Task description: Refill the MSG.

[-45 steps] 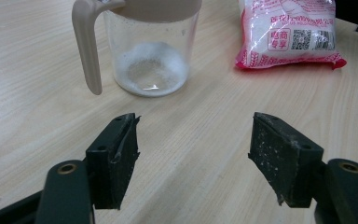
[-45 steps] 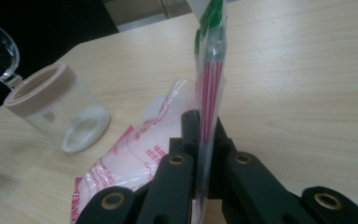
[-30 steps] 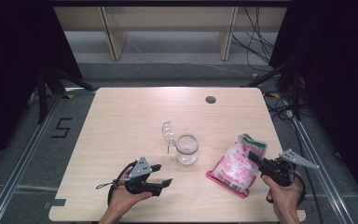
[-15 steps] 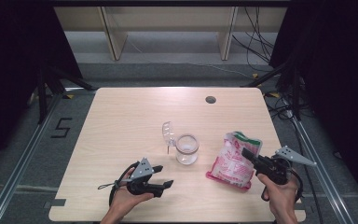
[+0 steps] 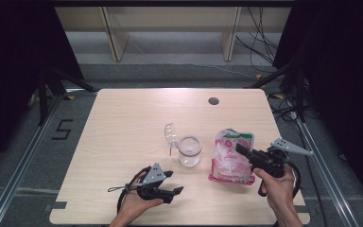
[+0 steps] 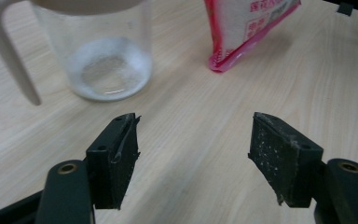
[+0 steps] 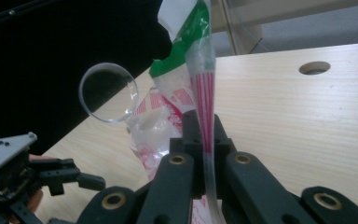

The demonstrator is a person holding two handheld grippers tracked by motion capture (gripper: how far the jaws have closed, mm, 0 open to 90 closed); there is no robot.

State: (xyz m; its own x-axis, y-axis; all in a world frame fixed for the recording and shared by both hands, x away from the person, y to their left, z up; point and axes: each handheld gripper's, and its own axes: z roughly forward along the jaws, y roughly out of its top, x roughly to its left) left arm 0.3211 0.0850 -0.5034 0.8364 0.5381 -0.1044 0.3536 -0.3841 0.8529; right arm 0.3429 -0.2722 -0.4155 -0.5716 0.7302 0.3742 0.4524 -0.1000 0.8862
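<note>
Nearby, open jar [image 5: 189,150], bag [image 5: 231,156] beside

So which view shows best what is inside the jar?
The left gripper view: the jar is close, and a thin white powdery layer shows through its clear wall at the bottom. The high view shows the jar small, contents unclear. The right gripper view shows its round lid, not the inside.

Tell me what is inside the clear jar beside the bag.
The glass jar holds a thin layer of white powder or grains across its bottom, seen through the wall. Its hinged lid stands open. The upper part looks empty, and the rim is cropped in the left gripper view.
</note>
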